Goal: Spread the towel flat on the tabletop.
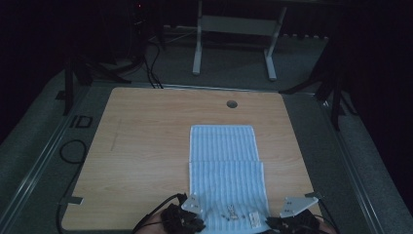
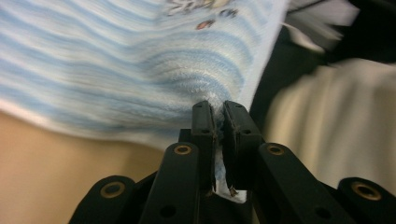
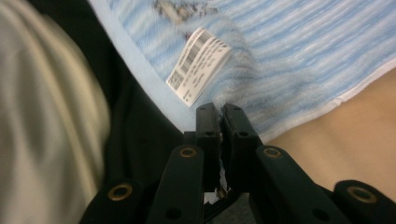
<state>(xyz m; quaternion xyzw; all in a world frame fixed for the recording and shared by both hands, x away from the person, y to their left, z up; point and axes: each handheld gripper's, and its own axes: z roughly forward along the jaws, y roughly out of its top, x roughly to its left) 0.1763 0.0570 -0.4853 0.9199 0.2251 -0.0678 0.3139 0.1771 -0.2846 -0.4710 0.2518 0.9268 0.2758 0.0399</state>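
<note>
Dim light covers the wooden counter (image 1: 146, 161), which fills the middle of the high view with grey carpeted floor (image 1: 229, 63) around it. At the bottom edge of that view, left of centre, the left gripper (image 1: 194, 213) sits at the near left corner of a blue-and-white striped towel (image 1: 226, 165); at the bottom, right of centre, the right gripper (image 1: 287, 214) sits at the near right corner. In the left gripper view the fingers (image 2: 204, 130) are pinched narrow on the towel's edge, cloth bunched between them. In the right gripper view the fingers (image 3: 208, 128) are likewise clamped on the hem, just below a white barcode label (image 3: 198, 65). The towel runs up the centre of the high view, lying flat with a fold line across its middle. Beyond it, a round hole (image 1: 232, 104) marks the counter's far edge. At the top of the frame stand the white legs of a frame (image 1: 234, 34).
</note>
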